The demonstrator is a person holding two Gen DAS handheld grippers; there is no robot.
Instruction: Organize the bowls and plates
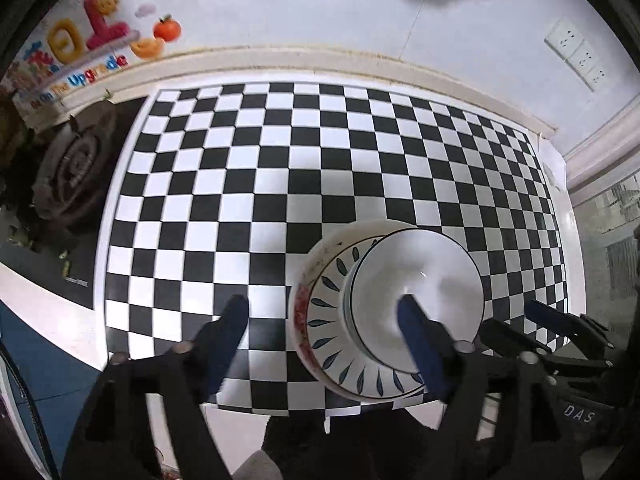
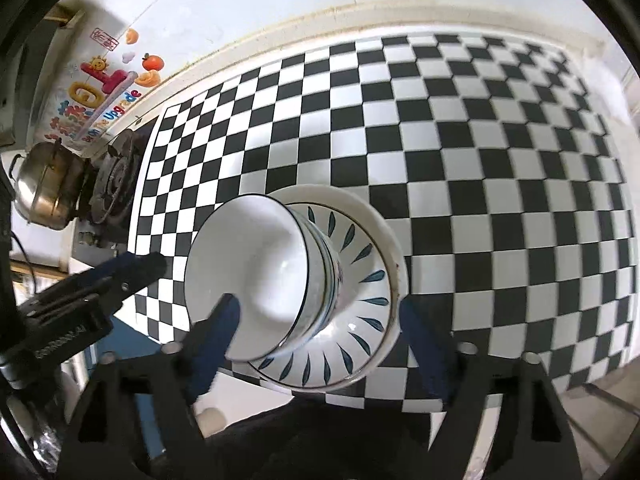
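A stack of dishes stands near the front edge of the checkered mat: white bowls (image 1: 416,280) (image 2: 256,264) nested on a leaf-patterned plate (image 1: 332,320) (image 2: 360,280), which lies on a larger white plate (image 1: 316,256) (image 2: 384,224). My left gripper (image 1: 324,308) is open; its right finger reaches over the top bowl. My right gripper (image 2: 320,308) is open, its fingers either side of the stack, left finger over the bowl. Each gripper shows in the other's view, the right one (image 1: 560,328) and the left one (image 2: 120,272).
The black-and-white checkered mat (image 1: 280,160) (image 2: 480,160) covers the counter against a white wall. A gas burner (image 1: 76,168) (image 2: 116,172) lies left of the mat, with a steel pot (image 2: 48,184) beside it. Wall sockets (image 1: 576,52) sit at the back right.
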